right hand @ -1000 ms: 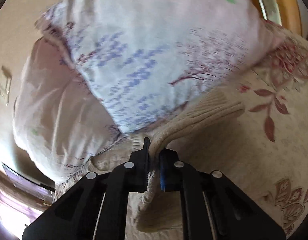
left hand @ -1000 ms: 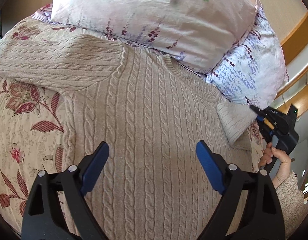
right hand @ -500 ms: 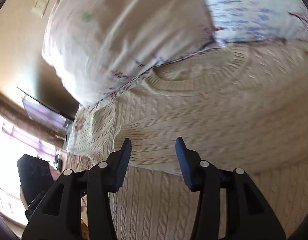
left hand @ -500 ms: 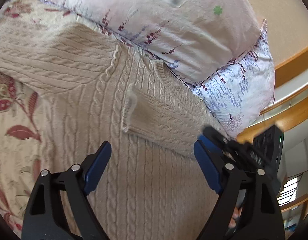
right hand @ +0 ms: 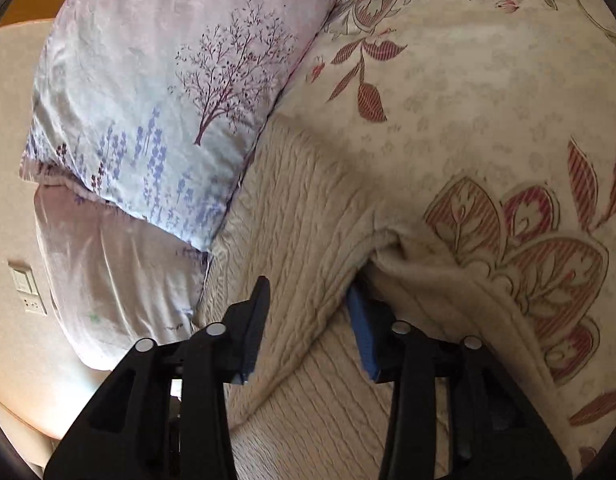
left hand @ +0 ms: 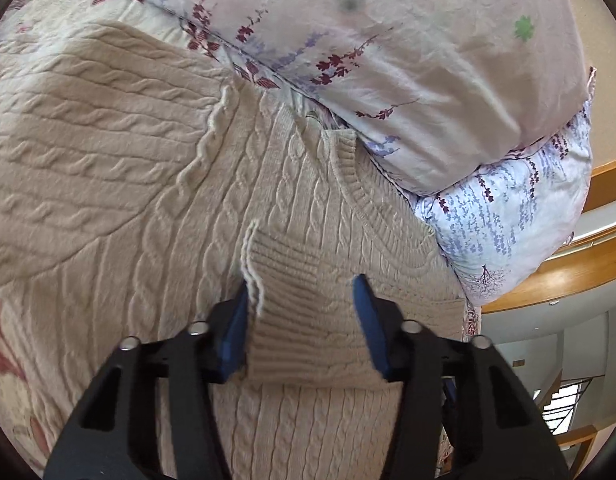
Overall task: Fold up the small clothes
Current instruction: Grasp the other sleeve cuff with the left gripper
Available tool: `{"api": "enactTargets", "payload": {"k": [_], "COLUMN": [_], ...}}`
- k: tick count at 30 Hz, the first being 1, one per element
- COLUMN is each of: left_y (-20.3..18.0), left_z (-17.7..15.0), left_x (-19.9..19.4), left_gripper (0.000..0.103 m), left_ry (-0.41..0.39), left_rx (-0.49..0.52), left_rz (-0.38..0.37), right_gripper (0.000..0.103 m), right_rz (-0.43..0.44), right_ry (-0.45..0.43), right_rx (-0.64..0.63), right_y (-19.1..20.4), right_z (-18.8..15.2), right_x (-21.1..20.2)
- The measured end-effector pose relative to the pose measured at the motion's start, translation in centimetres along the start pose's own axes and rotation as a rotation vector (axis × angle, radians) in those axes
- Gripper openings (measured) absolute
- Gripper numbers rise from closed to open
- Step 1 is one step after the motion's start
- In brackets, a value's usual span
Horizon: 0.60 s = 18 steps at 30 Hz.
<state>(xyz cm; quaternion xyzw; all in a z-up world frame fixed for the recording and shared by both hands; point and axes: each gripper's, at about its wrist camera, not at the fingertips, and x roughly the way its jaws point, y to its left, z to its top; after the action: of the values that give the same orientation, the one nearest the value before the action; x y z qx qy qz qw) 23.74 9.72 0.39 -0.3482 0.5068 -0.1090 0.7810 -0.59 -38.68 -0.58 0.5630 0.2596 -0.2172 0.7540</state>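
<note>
A beige cable-knit sweater (left hand: 168,200) lies flat on the bed, its neck toward the pillows. One sleeve is folded across the chest, and its ribbed cuff (left hand: 292,320) lies between the jaws of my left gripper (left hand: 300,284). Those jaws are closing: one pad touches the cuff's edge and the other rests on the sleeve. In the right wrist view, my right gripper (right hand: 308,286) straddles the sweater's (right hand: 300,208) outer edge by the shoulder. Its jaws are closing on a raised ridge of knit, with one blue pad tucked under the edge.
Two floral pillows (left hand: 387,60) (left hand: 507,208) crowd the sweater's neck; they show again as the tree-print pillow (right hand: 168,100) and the pale pillow (right hand: 108,272). A floral bed cover (right hand: 467,100) spreads beside the sweater. A wooden rail (left hand: 567,276) runs behind the bed.
My right gripper let go of the sleeve after laying it across the chest, then swung to the sweater's outer edge. My left gripper moved in over the cuff and its jaws narrowed.
</note>
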Motion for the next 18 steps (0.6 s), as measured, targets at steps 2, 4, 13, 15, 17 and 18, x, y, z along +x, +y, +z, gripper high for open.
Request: {"api": "enactTargets", "payload": {"k": [2,4,13,15,17,18], "left_y": [-0.3,-1.0,-3.8,-3.1,-2.6,-2.1], "left_z": [0.6,1.6,4.0,3.9,3.5,3.3], "left_x": [0.8,1.0,0.1,1.4,2.3,2.8], "left_gripper": [0.008,0.006,0.006,0.006,0.006,0.008], "left_ry": [0.02,0.029,-0.062,-0.027,-0.006,0.006], "left_rx": [0.015,0.037,0.243,0.232,0.228,0.222], "left_rz": [0.002,-0.016,0.044,0.092,0.131,0.142], "right_gripper": [0.012,0.011,0.009,0.009,0.01,0.01], "right_rz": [0.007,0.038,-0.046,-0.098,-0.125,-0.149], "right_ry": [0.006,-0.023,-0.056,-0.04,-0.039,-0.041], "right_rx": [0.004,-0.013,-0.117,-0.141,-0.168,-0.194], "right_y": [0.3,0.9,1.6,1.5,1.8,2.2], "right_z": [-0.4,-0.9,-2.5,-2.8,-3.0,-3.0], "right_x": [0.2,-0.7,-0.5,-0.1,-0.2,-0.6]}}
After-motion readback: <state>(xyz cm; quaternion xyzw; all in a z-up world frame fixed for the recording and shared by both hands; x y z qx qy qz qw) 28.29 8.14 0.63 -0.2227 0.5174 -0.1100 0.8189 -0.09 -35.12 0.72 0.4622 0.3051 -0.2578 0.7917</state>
